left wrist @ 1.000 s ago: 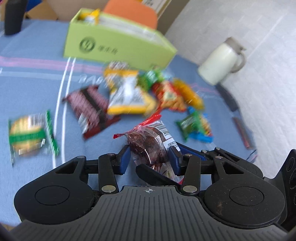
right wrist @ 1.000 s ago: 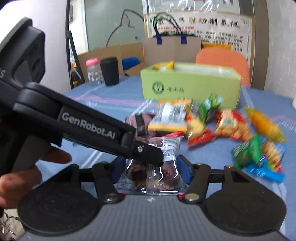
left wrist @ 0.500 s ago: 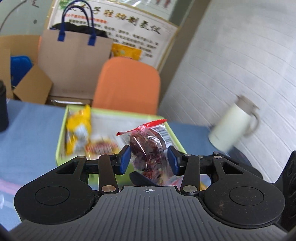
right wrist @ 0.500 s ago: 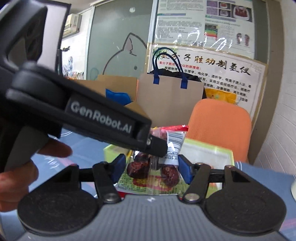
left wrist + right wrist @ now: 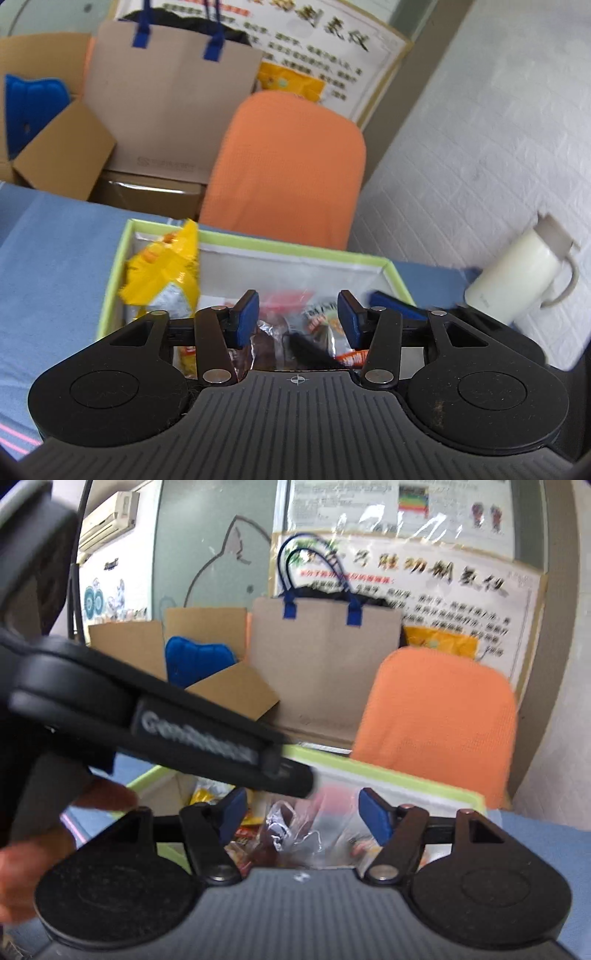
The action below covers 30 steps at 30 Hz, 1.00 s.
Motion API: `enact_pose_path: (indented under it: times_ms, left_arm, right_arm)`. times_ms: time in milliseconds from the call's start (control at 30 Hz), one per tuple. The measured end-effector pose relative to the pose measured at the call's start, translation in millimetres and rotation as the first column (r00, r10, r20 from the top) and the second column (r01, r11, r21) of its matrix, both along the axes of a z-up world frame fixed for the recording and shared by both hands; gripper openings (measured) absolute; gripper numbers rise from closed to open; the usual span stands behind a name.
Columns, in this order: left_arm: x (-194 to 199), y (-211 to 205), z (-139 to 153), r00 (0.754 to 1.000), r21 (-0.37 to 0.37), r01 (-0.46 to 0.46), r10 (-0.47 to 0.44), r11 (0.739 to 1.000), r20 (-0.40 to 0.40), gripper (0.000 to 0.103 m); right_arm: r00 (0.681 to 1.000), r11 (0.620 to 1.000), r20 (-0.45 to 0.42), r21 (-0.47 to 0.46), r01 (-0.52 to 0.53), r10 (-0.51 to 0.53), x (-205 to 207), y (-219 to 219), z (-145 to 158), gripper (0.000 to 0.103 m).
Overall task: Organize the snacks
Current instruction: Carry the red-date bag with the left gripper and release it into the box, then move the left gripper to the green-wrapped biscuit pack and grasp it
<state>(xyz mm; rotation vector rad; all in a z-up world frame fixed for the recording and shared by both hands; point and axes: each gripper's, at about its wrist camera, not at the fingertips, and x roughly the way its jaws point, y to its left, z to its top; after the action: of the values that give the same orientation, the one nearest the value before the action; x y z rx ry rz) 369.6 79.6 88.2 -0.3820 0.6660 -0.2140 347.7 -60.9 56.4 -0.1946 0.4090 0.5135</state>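
Both tools [image 5: 297,317] [image 5: 302,814] just opened, clear snack packet [image 5: 295,823] loose over green box [image 5: 258,242]

1. Green box [image 5: 114,266] open-topped on the blue-clothed table [image 5: 48,258], near its far edge; entry from above is unobstructed.
2. Left inner wall of the box: yellow snack bag [image 5: 166,269] stands upright, its top poking above the rim, narrowing that side.
3. Box floor toward the near wall is crowded with loose snack packets [image 5: 317,321]; the far half shows bare lining.
4. Left gripper [image 5: 297,317] and right gripper [image 5: 303,814] both hang over the box opening, jaws just opened; they crowd each other, the left one's finger crossing the right wrist view.
5. Orange chair back [image 5: 288,166] rises just behind the box's far wall.
6. White jug [image 5: 517,273] stands near the table's right edge, clear of the box.
7. Table left of the box: bare cloth.
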Motion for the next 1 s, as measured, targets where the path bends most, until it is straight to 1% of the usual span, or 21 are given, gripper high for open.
enact_pose_path:
  times_ms: [33,133,200,233,300,400,533,633,700,800,867,933,1000]
  left_arm:
    - [-8,5,6,1.000,-0.009,-0.010,0.010,1.000,0.023,0.031]
    - [-39,15,26,0.995,-0.018,-0.023,0.024,1.000,0.095,0.042]
    - [-63,20,36,0.991,-0.019,-0.019,0.022,1.000,0.135,0.048]
    - [-75,22,38,0.990,-0.015,-0.014,0.016,1.000,0.143,0.049]
    - [-96,25,37,0.989,-0.025,-0.003,0.006,1.000,0.146,0.049]
    - [-125,30,22,0.994,-0.056,0.016,-0.010,0.998,0.107,0.049]
    - [-160,35,-9,1.000,-0.082,0.013,-0.011,0.997,0.021,0.049]
    - [-188,47,-35,0.999,-0.108,-0.033,0.028,0.994,-0.045,0.049]
    - [-210,60,-47,0.994,-0.119,-0.082,0.073,0.989,-0.082,0.051]
    - [-246,82,-59,0.980,-0.084,-0.175,0.166,0.981,-0.109,0.053]
    - [-267,94,-66,0.967,-0.046,-0.225,0.217,0.973,-0.132,0.055]
    - [-280,105,-73,0.956,-0.030,-0.253,0.245,0.967,-0.160,0.055]
    - [-290,115,-80,0.954,-0.032,-0.248,0.238,0.968,-0.182,0.054]
  right_arm:
    - [1.000,1.000,0.025,0.011,0.002,-0.003,-10,-5,8,0.077]
    - [0.995,0.998,0.100,0.055,0.012,-0.018,-43,-20,30,0.086]
    - [0.992,0.996,0.124,0.087,0.009,-0.020,-64,-28,39,0.091]
    - [0.991,0.995,0.129,0.097,0.008,-0.020,-76,-31,41,0.093]
    - [0.992,0.995,0.122,0.102,-0.001,-0.011,-95,-33,38,0.093]
    - [0.998,0.996,0.069,0.089,-0.008,0.002,-125,-33,21,0.093]
    - [0.999,0.997,-0.045,0.074,0.005,-0.001,-154,-29,-16,0.093]
    - [0.989,0.995,-0.146,0.104,0.005,0.010,-182,-28,-43,0.093]
    - [0.982,0.993,-0.184,0.117,-0.009,0.030,-204,-24,-55,0.093]
    - [0.972,0.988,-0.218,0.138,-0.063,0.093,-235,-8,-63,0.093]
    - [0.956,0.980,-0.248,0.164,-0.116,0.154,-250,9,-69,0.093]
    - [0.940,0.970,-0.265,0.166,-0.176,0.216,-258,31,-76,0.093]
    - [0.936,0.969,-0.259,0.129,-0.211,0.239,-262,53,-81,0.093]
